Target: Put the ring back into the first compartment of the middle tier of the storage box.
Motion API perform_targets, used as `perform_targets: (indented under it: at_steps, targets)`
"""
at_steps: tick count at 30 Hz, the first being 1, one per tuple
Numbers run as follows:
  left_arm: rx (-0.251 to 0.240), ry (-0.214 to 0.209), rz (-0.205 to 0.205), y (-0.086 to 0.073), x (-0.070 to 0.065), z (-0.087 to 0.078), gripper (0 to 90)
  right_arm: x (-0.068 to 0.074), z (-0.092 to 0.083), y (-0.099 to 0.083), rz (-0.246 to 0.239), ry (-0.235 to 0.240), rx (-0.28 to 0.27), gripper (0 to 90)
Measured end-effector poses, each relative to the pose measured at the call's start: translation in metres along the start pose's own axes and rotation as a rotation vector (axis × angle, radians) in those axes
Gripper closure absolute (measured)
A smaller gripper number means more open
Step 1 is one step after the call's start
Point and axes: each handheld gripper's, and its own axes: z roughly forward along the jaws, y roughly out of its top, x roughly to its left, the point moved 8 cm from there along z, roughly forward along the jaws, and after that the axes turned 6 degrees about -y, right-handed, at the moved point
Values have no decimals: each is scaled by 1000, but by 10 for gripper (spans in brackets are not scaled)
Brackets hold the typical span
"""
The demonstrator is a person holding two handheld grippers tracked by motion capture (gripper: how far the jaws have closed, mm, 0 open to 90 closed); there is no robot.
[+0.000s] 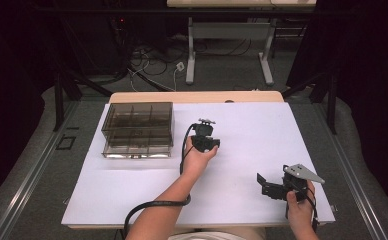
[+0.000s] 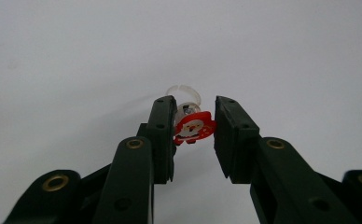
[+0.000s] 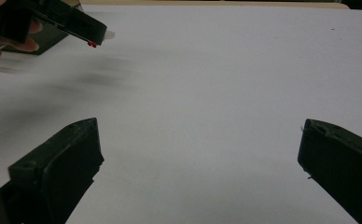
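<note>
Left tool (image 2: 195,128): held mid-table in the high view (image 1: 205,143), person's left hand (image 1: 198,159) round its grip; jaws drawn close on a Santa ring
Santa ring (image 2: 194,126): small red-and-white Santa figure on a clear plastic band; sits between the left tool's jaws near their tips, Santa face toward the camera, clear band poking out beyond the tips
Contact: ring's left edge lies against the left jaw pad; right edge at or just short of the right pad, cannot tell if it touches
Ring height: cannot tell whether it rests on the table or hangs clear of it
Seen from right gripper view: left tool (image 3: 72,23) top left, blurred, a speck of red and a bit of clear plastic at its tip
Right tool (image 3: 200,163): jaws spread wide, nothing between them, white table below; in the high view (image 1: 267,182) near the table's front right corner, right hand (image 1: 300,207) on it, grey plate on top
Table (image 1: 262,125): white sheet over a wooden top
Box (image 1: 138,129): smoky clear plastic organiser with compartments, back left of the table, well apart from both tools
</note>
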Motion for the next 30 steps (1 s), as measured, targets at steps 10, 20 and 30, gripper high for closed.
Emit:
perform_targets:
  at_steps: [10, 20, 30]
  targets:
    - [-22, -7, 23, 4, 0, -16, 689, -1, -1, 0, -6, -4, 4, 0]
    - [-41, -22, 33, 5, 0, -32, 689, 0, 0, 0, -2, -2, -5, 0]
    - [-56, -36, 54, 3, 2, -49, 688, 0, -1, 0, -1, -1, -3, 0]
